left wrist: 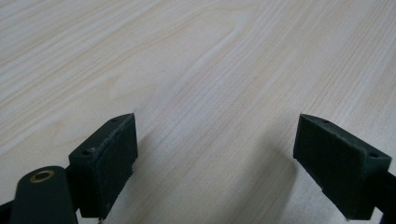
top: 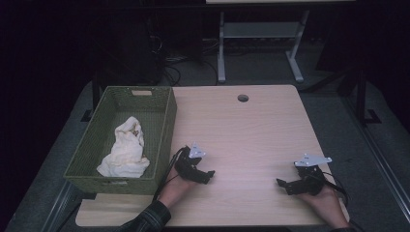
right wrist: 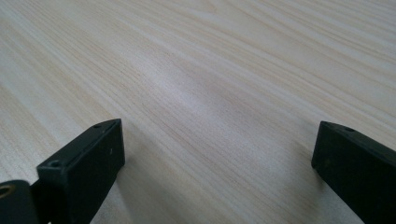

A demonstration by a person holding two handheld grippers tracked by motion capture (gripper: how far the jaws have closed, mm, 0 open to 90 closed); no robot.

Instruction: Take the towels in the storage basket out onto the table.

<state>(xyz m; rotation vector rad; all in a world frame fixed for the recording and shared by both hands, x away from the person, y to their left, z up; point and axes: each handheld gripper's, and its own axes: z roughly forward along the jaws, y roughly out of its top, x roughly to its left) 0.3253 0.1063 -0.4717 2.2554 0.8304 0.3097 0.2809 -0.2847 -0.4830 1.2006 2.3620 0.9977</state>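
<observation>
Cloth [top: 124,149] lies crumpled in the green woven basket [top: 164,133], which sits at the bench's nine o'clock edge — apparently the thing this work concerns. The left hand-held gripper [top: 209,175] rests on the bench [top: 251,135] just beside the basket's right wall, at about seven o'clock, jaws spread wide with nothing between them. The right hand-held gripper [top: 282,185] rests well apart at five o'clock, likewise released and empty. In both gripper views, bare wood lies between the jaws. To reach the cloth well, I judge the left gripper should lift clear of the rim first, then descend onto a raised fold — not scrape the weave.
</observation>
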